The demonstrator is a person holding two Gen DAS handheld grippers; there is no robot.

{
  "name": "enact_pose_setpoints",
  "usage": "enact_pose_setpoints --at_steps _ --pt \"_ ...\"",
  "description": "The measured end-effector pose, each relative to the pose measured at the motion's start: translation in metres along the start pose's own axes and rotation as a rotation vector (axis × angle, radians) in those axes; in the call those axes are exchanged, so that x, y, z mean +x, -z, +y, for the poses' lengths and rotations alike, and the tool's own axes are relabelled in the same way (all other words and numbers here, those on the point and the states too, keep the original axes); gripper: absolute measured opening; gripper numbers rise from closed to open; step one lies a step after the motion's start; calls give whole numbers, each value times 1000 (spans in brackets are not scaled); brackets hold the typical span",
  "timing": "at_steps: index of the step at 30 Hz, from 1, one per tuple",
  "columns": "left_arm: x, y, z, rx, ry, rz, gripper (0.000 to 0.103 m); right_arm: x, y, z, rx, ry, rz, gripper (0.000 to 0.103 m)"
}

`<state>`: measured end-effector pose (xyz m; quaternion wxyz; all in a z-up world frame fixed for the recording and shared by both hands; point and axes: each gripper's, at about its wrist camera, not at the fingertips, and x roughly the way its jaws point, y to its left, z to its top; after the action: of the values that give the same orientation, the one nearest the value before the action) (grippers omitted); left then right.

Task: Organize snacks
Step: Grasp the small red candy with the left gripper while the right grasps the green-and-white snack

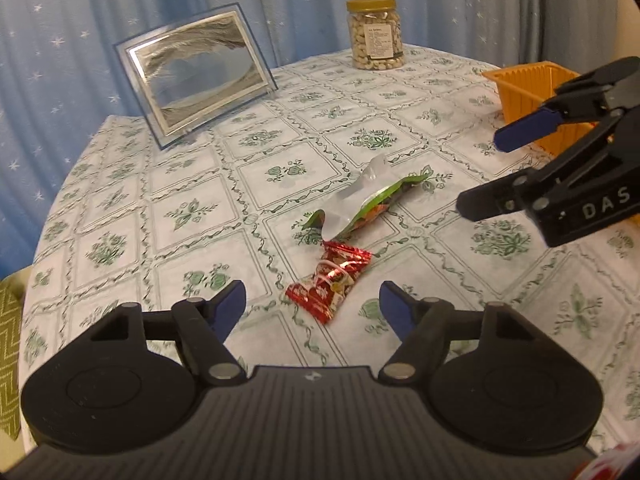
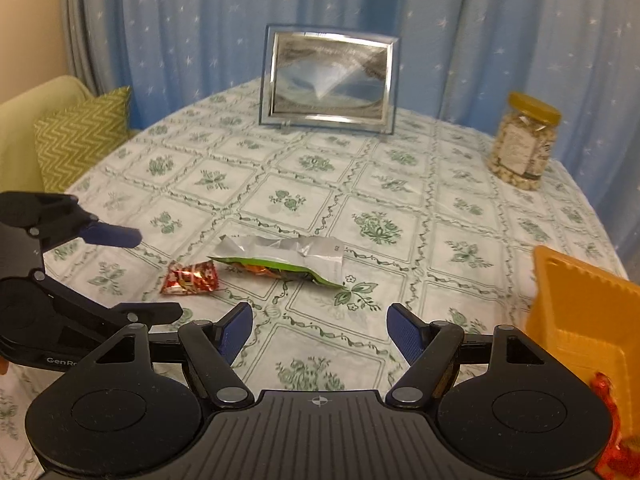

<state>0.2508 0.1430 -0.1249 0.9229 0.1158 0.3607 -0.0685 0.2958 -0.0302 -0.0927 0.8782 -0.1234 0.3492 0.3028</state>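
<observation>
Your left tongs (image 1: 310, 302), open and empty, sit nearest the red candy (image 1: 334, 280), which lies lengthwise just ahead of them

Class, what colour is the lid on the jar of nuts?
Yellow lid, clearest in the left wrist view.

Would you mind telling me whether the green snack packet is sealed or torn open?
Torn open: the green snack packet shows its silver lining folded outward.

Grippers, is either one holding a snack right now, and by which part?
Nothing is held. The left gripper and right gripper are both open and empty; the red candy and green packet lie on the table.
</observation>
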Motion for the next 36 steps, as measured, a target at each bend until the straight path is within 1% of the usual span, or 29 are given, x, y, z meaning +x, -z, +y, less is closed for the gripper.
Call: enact_pose_setpoints --at_steps 4,8,10,14,16,17,18,20,22,24,28,32,36 --pt "14 -3 5 5 21 11 64 16 -3 -1 -33 2 13 75" --pt "22 -6 11 -13 61 6 61 29 -5 -2 -51 8 25 75" --pt "24 -7 13 -22 81 3 58 33 -6 -3 -58 6 25 75" --pt "26 -8 17 -71 133 10 42 38 -10 -2 -77 -4 6 75" --pt "25 -8 17 -82 139 17 34 41 -12 -1 -90 -13 -5 75" --pt "24 -9 17 -83 139 22 21 42 -13 0 -96 -18 -7 75" --pt "22 -10 18 -96 127 32 21 44 -13 0 -103 -23 -9 75" --pt "18 -9 20 -116 78 42 21 48 -14 3 -127 -34 -11 75" --pt "12 -8 24 -138 51 34 20 51 -13 7 -162 -39 -14 75" --pt "6 -8 27 -155 38 19 20 56 -13 10 -203 -36 -16 75" --pt "0 -9 28 -180 32 2 20 67 -16 16 -266 -15 -22 75" --pt "2 -9 28 -189 34 12 20 77 -18 21 -315 -21 -47 75" --pt "4 -7 30 -199 33 16 20 86 -23 23 -328 -39 -72 75"
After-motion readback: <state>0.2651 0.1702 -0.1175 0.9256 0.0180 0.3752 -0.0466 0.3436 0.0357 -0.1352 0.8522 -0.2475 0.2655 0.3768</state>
